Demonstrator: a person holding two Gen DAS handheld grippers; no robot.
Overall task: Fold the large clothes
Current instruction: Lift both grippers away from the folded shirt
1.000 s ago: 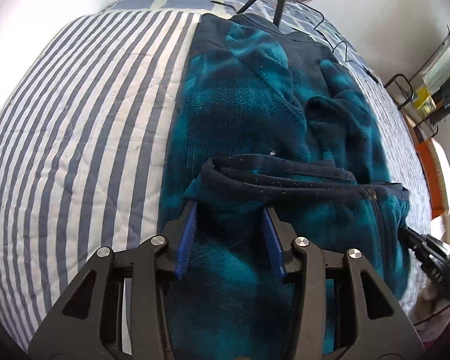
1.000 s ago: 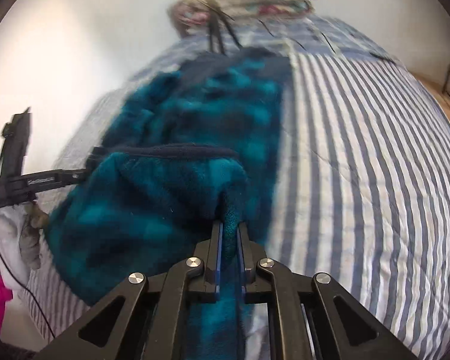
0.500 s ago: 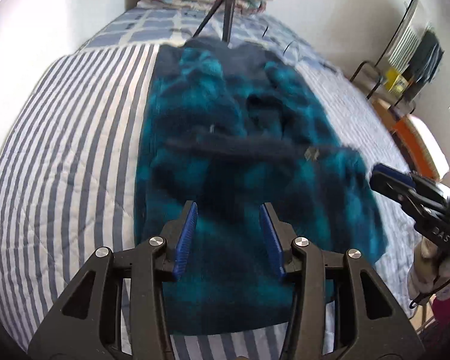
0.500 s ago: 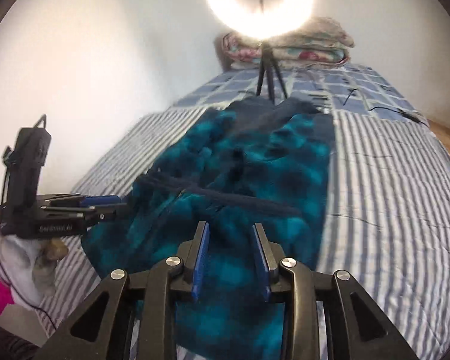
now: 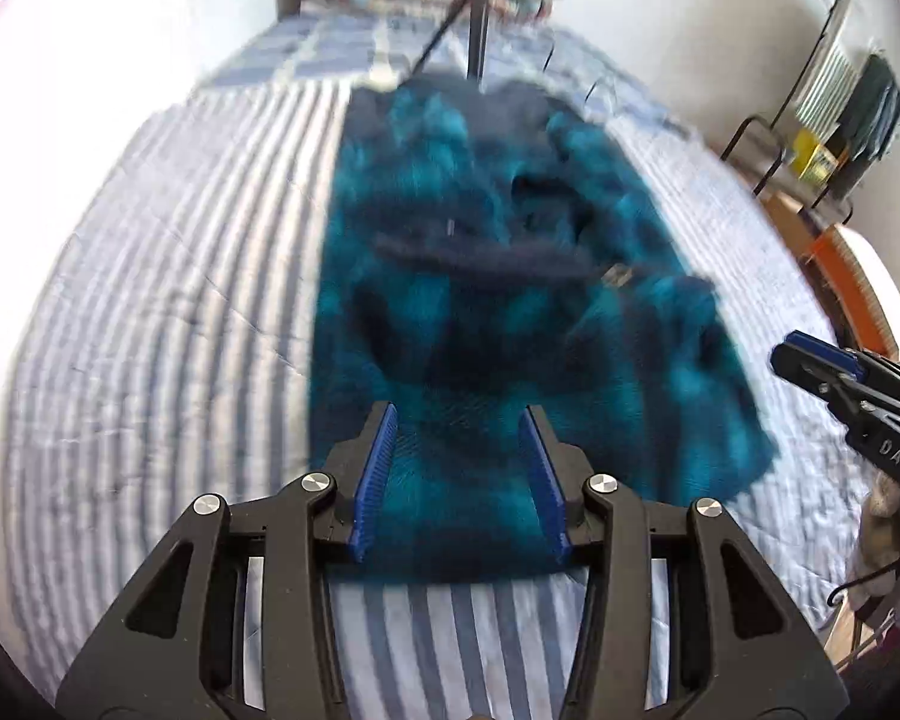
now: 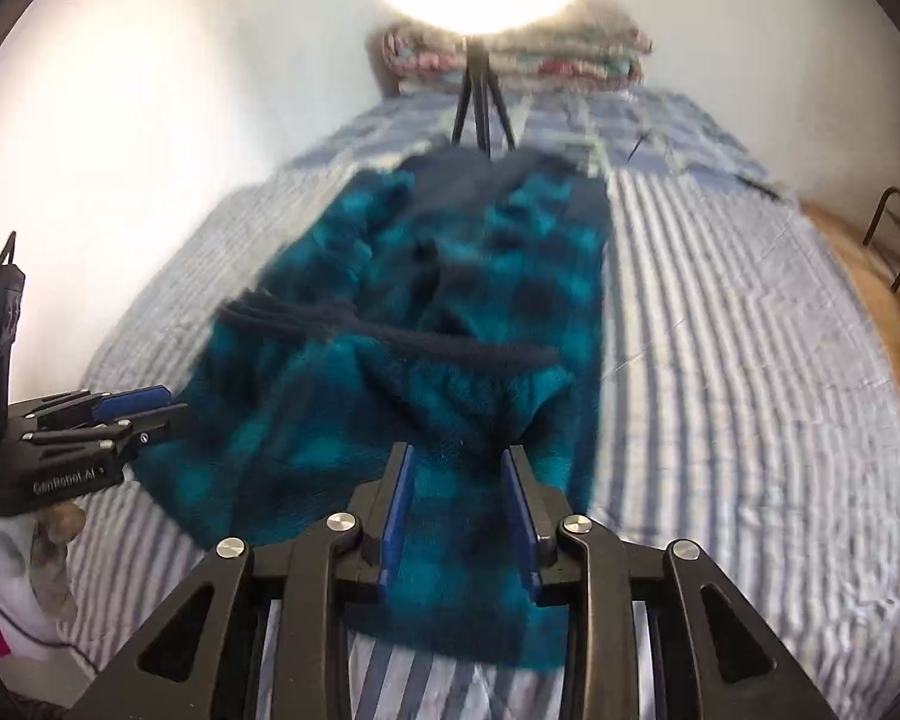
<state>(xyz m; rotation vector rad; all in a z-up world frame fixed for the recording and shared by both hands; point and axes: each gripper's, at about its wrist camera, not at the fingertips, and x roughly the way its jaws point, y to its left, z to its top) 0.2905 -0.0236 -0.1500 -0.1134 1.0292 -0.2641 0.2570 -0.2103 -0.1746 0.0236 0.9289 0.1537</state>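
Both your grippers hang empty above the near hem of the teal fleece jacket [image 5: 498, 324] on the striped bed [image 5: 150, 300] — left gripper [image 5: 459, 474] parted, right gripper [image 6: 457, 510] just opened — so smooth that folded-up hem flat before regripping.

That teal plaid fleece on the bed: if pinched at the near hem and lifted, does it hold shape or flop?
The fleece jacket likely flops: it already lies in soft bunched folds, with its dark hem band wavy. It looks thick and fuzzy, so pads probably grip without slipping. Probably bulky rather than heavy, and it may drag on the striped quilt.
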